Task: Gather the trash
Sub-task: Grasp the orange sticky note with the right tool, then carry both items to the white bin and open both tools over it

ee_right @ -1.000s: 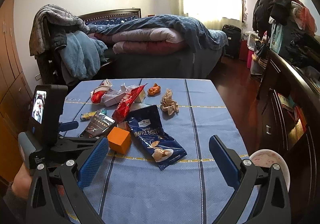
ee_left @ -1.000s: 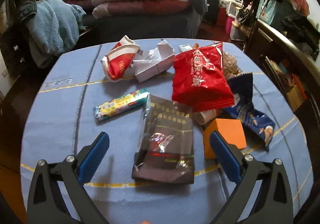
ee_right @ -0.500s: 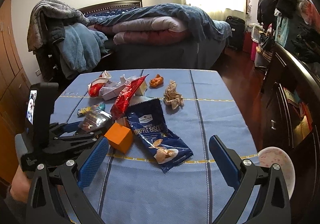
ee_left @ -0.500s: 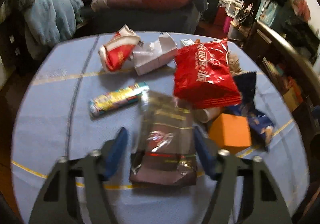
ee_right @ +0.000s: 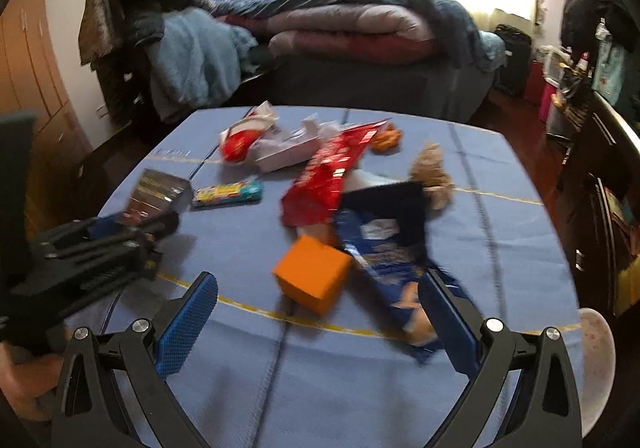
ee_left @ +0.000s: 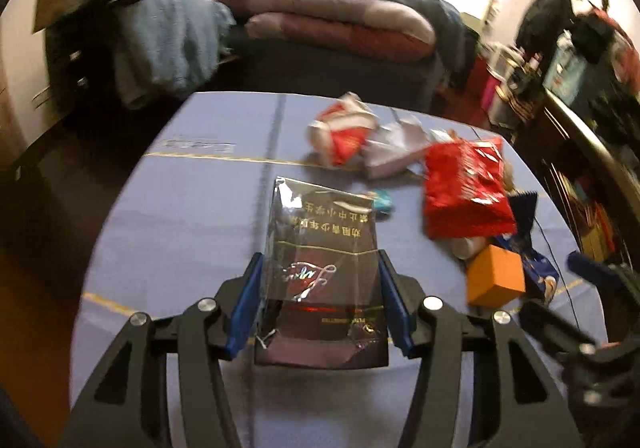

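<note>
The left tongs (ee_left: pixel 320 300) have just been closing and now clamp the dark cellophane-wrapped packet (ee_left: pixel 324 268) between their blue pads (ee_left: pixel 246 308). The packet is raised off the desk (ee_left: pixel 180 216) at 6 o'clock in the left wrist view, its lower end cut off behind the tong frame. Its gold print is upside down and too blurred to read. The right tongs (ee_right: pixel 316 320) stand wide apart with nothing between them, above the desk's near edge. One pad covers part of the blue biscuit bag (ee_right: pixel 384 248) at 5 o'clock (its print is smeared by motion).

Just beyond them sits one orange box (ee_right: pixel 312 276), touching the blue bag. At 9 o'clock in the right view, the left tool shows only as a dark blur, with part of a hand (ee_right: pixel 24 380) at the lower left edge. Toward 12 o'clock lie one red foil bag (ee_right: pixel 328 176) overlapping the blue one, one small colourful candy wrapper (ee_right: pixel 228 192), one red-and-white crumpled wrapper (ee_right: pixel 244 136), one flattened white carton (ee_right: pixel 288 152), one brown crumpled paper (ee_right: pixel 432 172), and one orange scrap (ee_right: pixel 388 136) half hidden behind the red bag.

Farthest off is a bed (ee_right: pixel 360 32) heaped with quilts. At the lower right, a pale dish (ee_right: pixel 596 360) is cut off by the frame.
</note>
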Tool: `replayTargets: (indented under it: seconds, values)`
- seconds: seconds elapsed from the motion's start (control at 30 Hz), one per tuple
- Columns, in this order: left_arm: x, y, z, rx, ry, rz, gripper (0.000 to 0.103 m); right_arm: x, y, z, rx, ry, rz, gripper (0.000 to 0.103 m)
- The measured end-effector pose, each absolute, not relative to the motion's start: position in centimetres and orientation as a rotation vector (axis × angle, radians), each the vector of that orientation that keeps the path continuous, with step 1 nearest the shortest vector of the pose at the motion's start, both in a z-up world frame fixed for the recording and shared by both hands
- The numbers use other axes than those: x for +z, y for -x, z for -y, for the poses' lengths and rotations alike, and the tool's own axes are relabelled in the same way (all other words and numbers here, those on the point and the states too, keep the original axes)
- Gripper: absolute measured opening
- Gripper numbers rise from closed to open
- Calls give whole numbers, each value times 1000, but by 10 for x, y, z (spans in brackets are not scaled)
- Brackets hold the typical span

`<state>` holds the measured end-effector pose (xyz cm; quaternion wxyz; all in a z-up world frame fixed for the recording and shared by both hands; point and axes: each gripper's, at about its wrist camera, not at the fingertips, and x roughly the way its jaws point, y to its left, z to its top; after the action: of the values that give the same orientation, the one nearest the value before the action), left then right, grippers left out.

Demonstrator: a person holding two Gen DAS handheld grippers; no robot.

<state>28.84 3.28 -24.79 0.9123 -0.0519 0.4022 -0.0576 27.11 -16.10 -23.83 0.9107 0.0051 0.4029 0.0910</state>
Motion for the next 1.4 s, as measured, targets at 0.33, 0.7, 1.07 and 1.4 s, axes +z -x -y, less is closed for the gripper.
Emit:
replayTargets:
  seconds: [0.33, 0.7, 1.07, 1.4]
  values:
    - [-244, -279, -57, -78, 109, -808, 56, -272, -304, 138, 93, 48, -928, 80]
    - [-239, -270, -52, -101, 112, -800, 56, -253, -287, 147, 146, 0, -883, 46]
    - [-210, -234, 12, -242, 51, -753, 56, -210, -225, 197, 122, -51, -798, 46]
    - [-188, -208, 162, -563, -56, -707, 56, -202, -158, 332, -198, -133, -758, 46]
